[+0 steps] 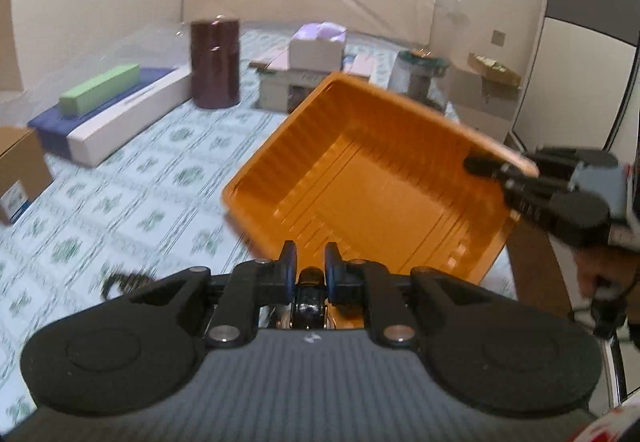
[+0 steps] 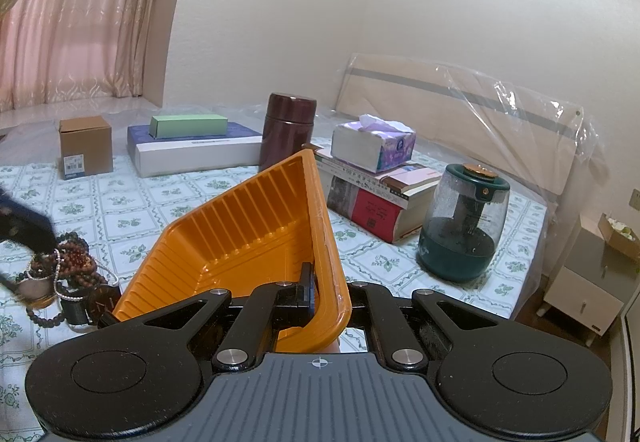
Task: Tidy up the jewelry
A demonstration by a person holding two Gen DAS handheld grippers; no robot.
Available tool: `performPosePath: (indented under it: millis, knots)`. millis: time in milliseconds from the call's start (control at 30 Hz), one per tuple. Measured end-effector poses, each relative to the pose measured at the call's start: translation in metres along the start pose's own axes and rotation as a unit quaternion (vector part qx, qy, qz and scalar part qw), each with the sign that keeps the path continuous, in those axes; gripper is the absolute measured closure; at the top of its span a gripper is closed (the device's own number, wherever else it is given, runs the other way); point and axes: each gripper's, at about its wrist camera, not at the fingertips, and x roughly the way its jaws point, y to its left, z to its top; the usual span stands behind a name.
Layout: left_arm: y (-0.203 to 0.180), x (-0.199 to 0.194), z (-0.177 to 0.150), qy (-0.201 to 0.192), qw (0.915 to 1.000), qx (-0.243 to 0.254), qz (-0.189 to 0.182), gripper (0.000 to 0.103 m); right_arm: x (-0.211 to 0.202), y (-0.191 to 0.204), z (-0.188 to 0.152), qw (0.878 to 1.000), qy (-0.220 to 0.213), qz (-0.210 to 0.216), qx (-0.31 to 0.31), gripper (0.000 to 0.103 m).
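One orange ribbed tray [image 2: 256,230], tilted, rim pinched by right gripper [image 2: 316,294] fingers.

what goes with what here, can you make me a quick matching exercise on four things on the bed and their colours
Things:
1. tray
2. flask
3. long box
4. tissue box

Colours:
a. light green
b. white and purple
c. orange
d. dark maroon

Pairs: 1-c, 2-d, 3-a, 4-b

white label on the brown cardboard box [image 2: 85,146] too small to read, print on the book spines [image 2: 372,198] unreadable, no clear text
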Motion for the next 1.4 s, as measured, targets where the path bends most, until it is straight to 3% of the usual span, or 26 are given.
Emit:
performPosePath:
  millis: [367,500,867,933,1000,1267,1400]
  knots:
    - [-0.025,0.04,0.017,0.004,0.9983,-0.01,-0.057,0.097,0.002,0.001,0.0,1.0,0.001,0.0,0.001,0.097]
    - [-0.014,0.038,0.017,-0.003,0.9983,-0.026,-0.052,0.097,0.002,0.001,-0.001,1.0,0.002,-0.002,0.005,0.097]
    - [0.04,0.012,-0.016,0.008,0.9969,-0.07,0.036,0.095,0.002,0.0,-0.002,1.0,0.002,-0.001,0.009,0.097]
    - [0.051,0.007,-0.03,0.015,0.9951,-0.079,0.057,0.092,0.002,0.0,-0.002,1.0,0.003,-0.001,0.01,0.097]
    - [0.06,0.001,-0.045,0.021,0.9926,-0.091,0.077,0.079,0.002,0.001,-0.002,1.0,0.003,-0.001,0.01,0.097]
    - [0.082,-0.014,-0.093,0.04,0.9834,-0.111,0.138,0.061,0.002,-0.002,-0.004,1.0,0.005,-0.004,0.015,0.097]
    - [0.082,-0.012,-0.104,0.043,0.9829,-0.106,0.144,0.06,0.002,-0.003,-0.004,1.0,0.007,-0.006,0.016,0.097]
